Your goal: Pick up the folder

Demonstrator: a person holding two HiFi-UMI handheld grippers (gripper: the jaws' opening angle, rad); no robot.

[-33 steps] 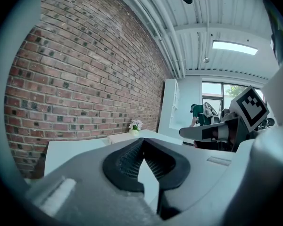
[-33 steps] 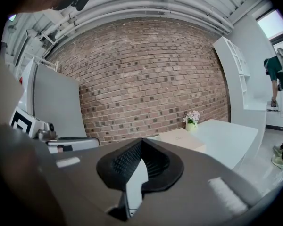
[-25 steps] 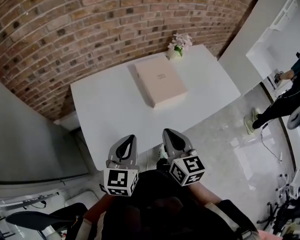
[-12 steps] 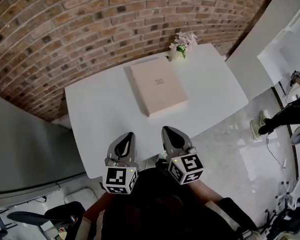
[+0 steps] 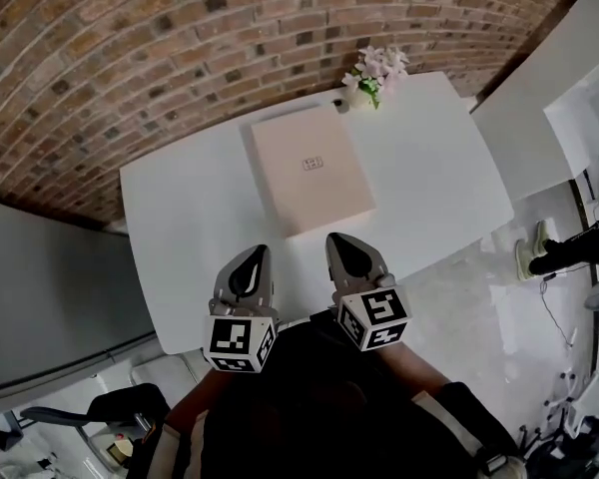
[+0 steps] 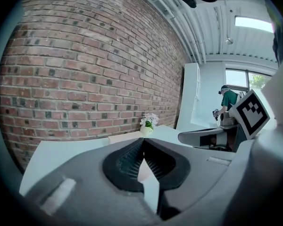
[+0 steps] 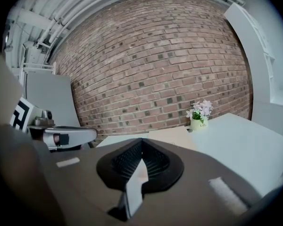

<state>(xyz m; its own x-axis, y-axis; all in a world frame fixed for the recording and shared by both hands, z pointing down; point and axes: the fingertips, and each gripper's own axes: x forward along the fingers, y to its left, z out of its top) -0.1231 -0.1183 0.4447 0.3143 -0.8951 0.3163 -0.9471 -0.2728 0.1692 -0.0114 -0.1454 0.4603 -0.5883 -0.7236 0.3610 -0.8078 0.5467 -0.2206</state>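
Note:
A pale pink folder [image 5: 310, 169] lies flat on the white table [image 5: 190, 228], a small mark on its cover. In the right gripper view the folder [image 7: 172, 136] shows just beyond the jaws; in the left gripper view its near edge [image 6: 122, 137] peeks over them. My left gripper [image 5: 247, 259] and right gripper [image 5: 343, 247] hover side by side over the table's near edge, short of the folder. Both are shut with nothing held.
A small pot of pale flowers [image 5: 371, 71] stands at the table's far edge, by the brick wall [image 5: 180, 38]. A person [image 6: 228, 100] stands far off to the right. White cabinets [image 5: 579, 108] and grey floor [image 5: 479, 307] lie right of the table.
Both grippers have moved forward toward the table and now sit over its near edge. The folder and table appear closer and more centred; the jaws stayed shut.

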